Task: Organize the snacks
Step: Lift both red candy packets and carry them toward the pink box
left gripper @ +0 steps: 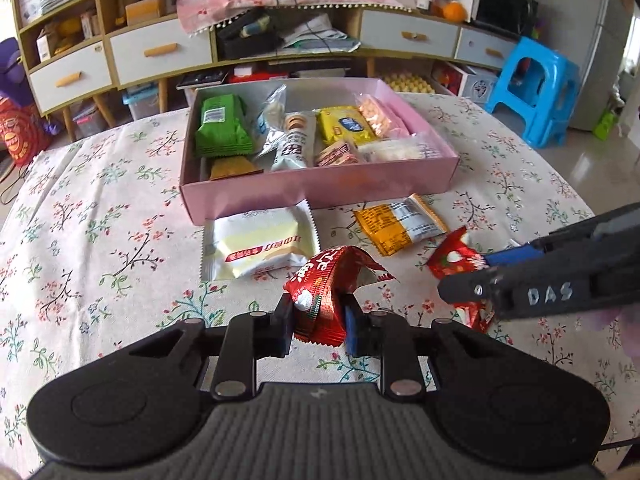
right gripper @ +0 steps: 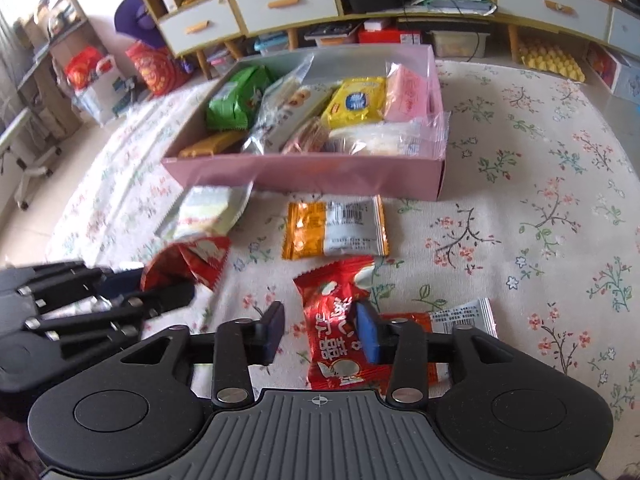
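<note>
The left hand-held gripper (left gripper: 318,320) squeezes a red snack pack (left gripper: 320,296), lifted in front of the pink box (left gripper: 320,190). The right hand-held gripper (right gripper: 320,332) is open around another red pack (right gripper: 340,320) on the bench (right gripper: 540,220). Hold tight, carry it over the box wall, then let go.

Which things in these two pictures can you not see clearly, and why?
- Red packet, left wrist view: its lower part is hidden between the left gripper's fingers.
- Second red packet, right wrist view: its near end is covered by the right gripper's body.
- Brown packet in the pink box: mostly hidden by the front wall.
- White packet, right wrist view: blurred, print unreadable.
</note>
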Available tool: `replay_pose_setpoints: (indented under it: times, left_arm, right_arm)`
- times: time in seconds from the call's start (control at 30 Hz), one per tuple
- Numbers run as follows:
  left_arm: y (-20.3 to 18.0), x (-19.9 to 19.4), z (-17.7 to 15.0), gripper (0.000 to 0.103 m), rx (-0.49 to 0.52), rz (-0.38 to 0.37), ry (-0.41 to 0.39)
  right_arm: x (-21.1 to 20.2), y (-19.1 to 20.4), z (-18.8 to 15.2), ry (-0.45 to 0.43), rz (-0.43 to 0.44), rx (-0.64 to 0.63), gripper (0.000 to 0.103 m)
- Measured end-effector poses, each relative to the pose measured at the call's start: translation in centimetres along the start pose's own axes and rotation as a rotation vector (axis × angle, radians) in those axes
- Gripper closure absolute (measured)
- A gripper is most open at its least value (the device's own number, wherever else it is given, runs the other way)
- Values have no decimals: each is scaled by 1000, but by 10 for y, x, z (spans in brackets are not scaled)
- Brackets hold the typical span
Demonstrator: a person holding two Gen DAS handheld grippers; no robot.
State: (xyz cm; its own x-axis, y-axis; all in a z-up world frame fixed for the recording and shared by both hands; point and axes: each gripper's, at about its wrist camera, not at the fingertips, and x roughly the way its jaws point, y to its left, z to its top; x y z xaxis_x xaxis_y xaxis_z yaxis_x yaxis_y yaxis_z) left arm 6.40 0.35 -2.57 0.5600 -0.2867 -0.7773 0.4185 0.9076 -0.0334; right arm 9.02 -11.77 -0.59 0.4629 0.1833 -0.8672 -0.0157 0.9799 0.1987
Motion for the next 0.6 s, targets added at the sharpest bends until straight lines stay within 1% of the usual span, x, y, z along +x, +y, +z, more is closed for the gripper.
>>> replay_pose_setpoints:
  times: [0.1,0.17,0.2,0.23,0.33,0.47,0.6]
  left_arm:
    - [2,1,0,81,-18,14,13]
    - [4,1,0,80,-30,17,15]
    - [4,1,0,81,-33,18,15]
    - [4,0,0,80,-36,20,13]
    - [6,-1,1,80,-47,24,11]
    - [9,-3,4,80,-61,27,1]
    - [12,-6,9,80,-77,29,-16]
  right_arm:
    - [12,4,-4,38,-51,-47,63]
    - [15,10,-5,36,-80,-92,65]
    - [15,14,-6,36,-95,-118,75]
    - [14,16,-6,33,-100,-131,76]
    - [11,20,-5,36,-85,-130,77]
    - [3,26,-1,5,-82,-141,77]
    - [-6,28,6,-17,-51,-115,77]
